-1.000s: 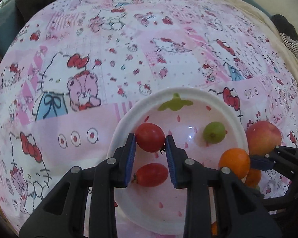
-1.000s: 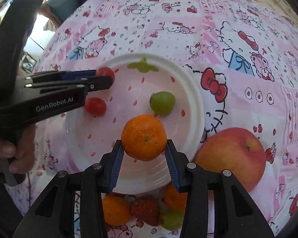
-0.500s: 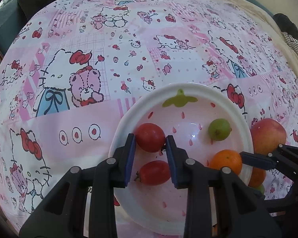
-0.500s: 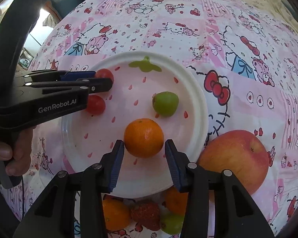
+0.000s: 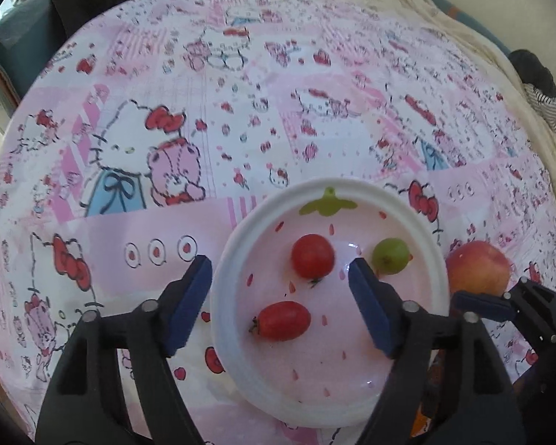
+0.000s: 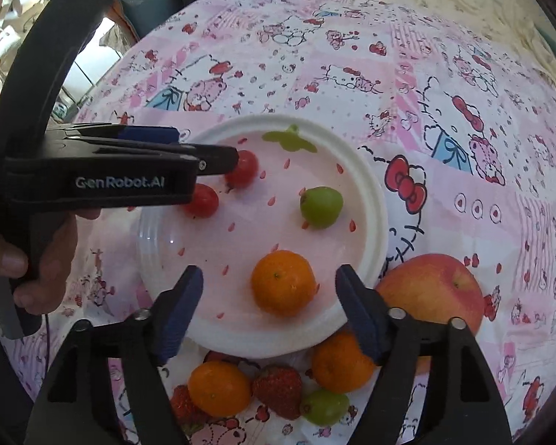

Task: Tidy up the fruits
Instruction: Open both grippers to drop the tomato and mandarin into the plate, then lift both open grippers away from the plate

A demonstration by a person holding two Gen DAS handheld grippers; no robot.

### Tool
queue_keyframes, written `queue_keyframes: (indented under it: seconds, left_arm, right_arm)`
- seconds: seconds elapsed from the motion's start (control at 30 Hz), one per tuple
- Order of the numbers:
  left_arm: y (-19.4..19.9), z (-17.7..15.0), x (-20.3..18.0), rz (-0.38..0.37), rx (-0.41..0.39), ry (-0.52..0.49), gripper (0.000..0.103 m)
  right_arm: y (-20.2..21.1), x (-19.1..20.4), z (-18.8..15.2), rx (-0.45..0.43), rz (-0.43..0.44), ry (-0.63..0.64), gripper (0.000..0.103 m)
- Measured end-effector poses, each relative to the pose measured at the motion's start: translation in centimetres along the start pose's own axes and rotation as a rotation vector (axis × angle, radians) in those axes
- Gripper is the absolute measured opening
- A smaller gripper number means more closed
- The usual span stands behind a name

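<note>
A white plate with strawberry print holds a round red tomato, an oblong red tomato, a green fruit and an orange. My left gripper is open over the plate, with the tomatoes between its fingers. My right gripper is open, its fingers on either side of the orange and clear of it.
A large red apple lies right of the plate. Two oranges, strawberries and a green grape lie on the pink Hello Kitty cloth in front of the plate.
Both grippers have opened. The left let go of the round tomato. The right let go of the orange, which now rests on the plate.
</note>
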State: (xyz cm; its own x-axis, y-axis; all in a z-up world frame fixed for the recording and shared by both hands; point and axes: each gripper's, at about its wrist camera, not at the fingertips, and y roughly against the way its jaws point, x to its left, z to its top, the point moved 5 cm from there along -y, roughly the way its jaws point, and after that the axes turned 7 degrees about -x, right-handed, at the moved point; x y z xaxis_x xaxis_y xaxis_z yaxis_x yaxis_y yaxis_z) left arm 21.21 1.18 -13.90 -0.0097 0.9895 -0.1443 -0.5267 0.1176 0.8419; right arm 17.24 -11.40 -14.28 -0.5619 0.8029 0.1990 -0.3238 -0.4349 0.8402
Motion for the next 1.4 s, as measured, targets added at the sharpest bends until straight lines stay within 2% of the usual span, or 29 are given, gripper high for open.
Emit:
queue_keyframes:
  seconds: [0.23,0.47,0.6,0.8,1.07,1.2,1.4]
  left_arm:
    - [3.1,0.5,0.4,-0.001,-0.054,0.009,0.075]
    - [6.8,0.0,1.1,0.025,-0.116,0.026,0.075]
    - [8.6,-1.4,2.0,0.040,-0.131,0.053,0.075]
    - [10.9,-3.1,2.3,0.060,-0.160,0.044,0.075]
    - [13.6,-5.8,1.8,0.068,-0.194,0.081,0.074]
    - [14.4,-6.9,1.6,0.098,-0.199,0.090,0.074]
    - [14.4,-8.9,-0.2,0.074,-0.180,0.065,0.075]
  right_arm:
    - [2.8,-0.6,0.0,-0.037,0.010,-0.045,0.080]
    - [7.3,-2.0,0.7,-0.146,0.005,-0.116,0.081]
    - [9.1,-2.7,0.1,-0.193,0.012,-0.185,0.081]
    - [11.8,-2.5,-1.2,-0.252,-0.012,-0.220,0.082]
    - [14.1,-2.7,-3.1,-0.308,-0.049,-0.277,0.082]
    - [15.0,-2.5,-4.1,-0.325,-0.046,-0.307,0.082]
    - [16.6,-2.4,-4.9,-0.360,-0.023,-0.332,0.082]
